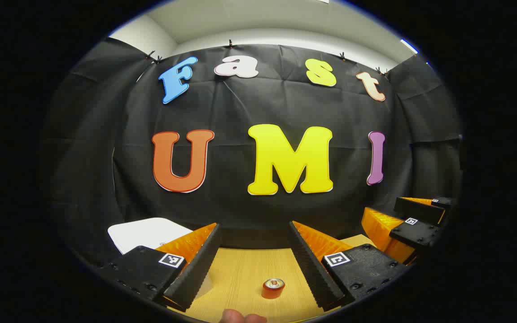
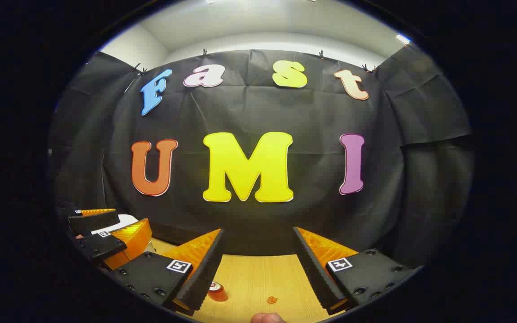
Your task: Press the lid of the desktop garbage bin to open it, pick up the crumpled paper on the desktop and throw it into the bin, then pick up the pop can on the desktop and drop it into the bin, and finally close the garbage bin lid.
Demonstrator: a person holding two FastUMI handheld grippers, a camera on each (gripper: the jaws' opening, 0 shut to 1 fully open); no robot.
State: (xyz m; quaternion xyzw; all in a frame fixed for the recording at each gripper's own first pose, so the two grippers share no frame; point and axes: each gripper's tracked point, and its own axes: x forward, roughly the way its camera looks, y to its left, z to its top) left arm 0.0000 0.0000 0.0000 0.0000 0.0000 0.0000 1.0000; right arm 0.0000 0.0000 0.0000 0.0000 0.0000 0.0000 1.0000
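Note:
An orange pop can [image 1: 273, 288] stands upright on the wooden table [image 1: 249, 269], low between the spread fingers of my left gripper [image 1: 255, 226], which is open and holds nothing. The white lid of the bin [image 1: 146, 233] lies flat behind its left finger. In the right gripper view the pop can [image 2: 217, 290] stands just beside the left finger of my right gripper [image 2: 258, 232], which is open and holds nothing. A small orange scrap [image 2: 272, 299] lies on the wood near it. I cannot make out the crumpled paper.
The right gripper [image 1: 415, 224] hangs at the right of the left gripper view. The left gripper [image 2: 101, 240] hangs at the left of the right gripper view, in front of the white bin [image 2: 124, 220]. A fingertip [image 1: 240, 317] pokes in at the bottom edge.

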